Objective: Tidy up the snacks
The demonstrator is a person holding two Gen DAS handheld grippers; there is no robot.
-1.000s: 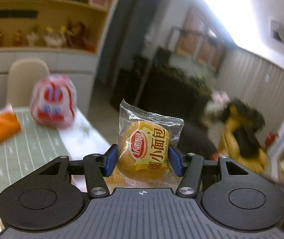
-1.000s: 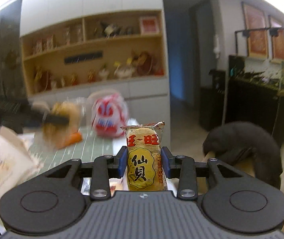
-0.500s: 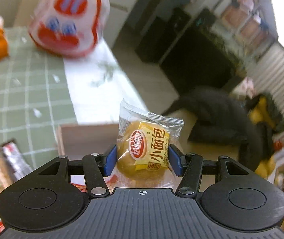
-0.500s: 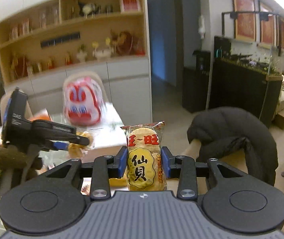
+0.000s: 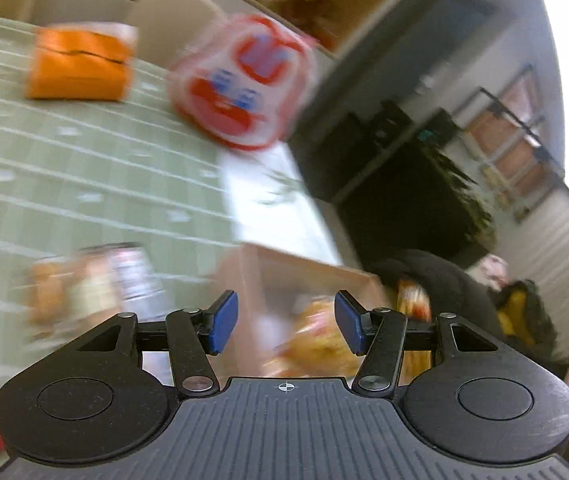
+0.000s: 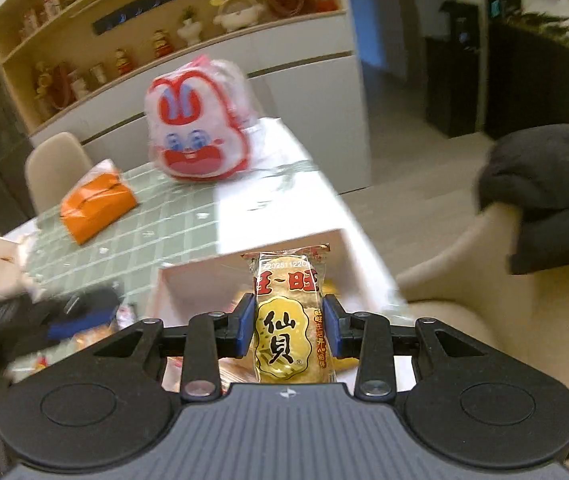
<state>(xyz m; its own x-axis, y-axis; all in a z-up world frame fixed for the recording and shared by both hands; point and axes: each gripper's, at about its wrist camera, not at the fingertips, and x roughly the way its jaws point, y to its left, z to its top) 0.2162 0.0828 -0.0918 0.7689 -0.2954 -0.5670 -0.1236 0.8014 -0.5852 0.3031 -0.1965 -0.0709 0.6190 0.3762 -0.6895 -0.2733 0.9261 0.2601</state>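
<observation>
Left gripper point(image 5: 286, 328): your blue pads stand wide apart with nothing between them; a blurred yellow bun packet point(image 5: 316, 340) lies below and beyond them, inside the box point(image 5: 304, 270)
Right gripper point(image 6: 287, 326): your pads press both sides of a rice cracker packet point(image 6: 288, 316), held upright over the box point(image 6: 252, 248)
Box: open-topped, at the near edge of the table point(image 6: 276, 200); it holds several packets, too blurred to tell apart
Table: green checked cloth point(image 5: 84, 184); an orange pack point(image 6: 96, 206) and a red and white rabbit bag point(image 6: 198, 128) sit farther back, apart from each other
Loose snacks point(image 5: 96, 284): blurred packets lie on the cloth just left of the box
Right side: a dark coat point(image 6: 548, 196) hangs over a beige chair point(image 6: 496, 308)
</observation>
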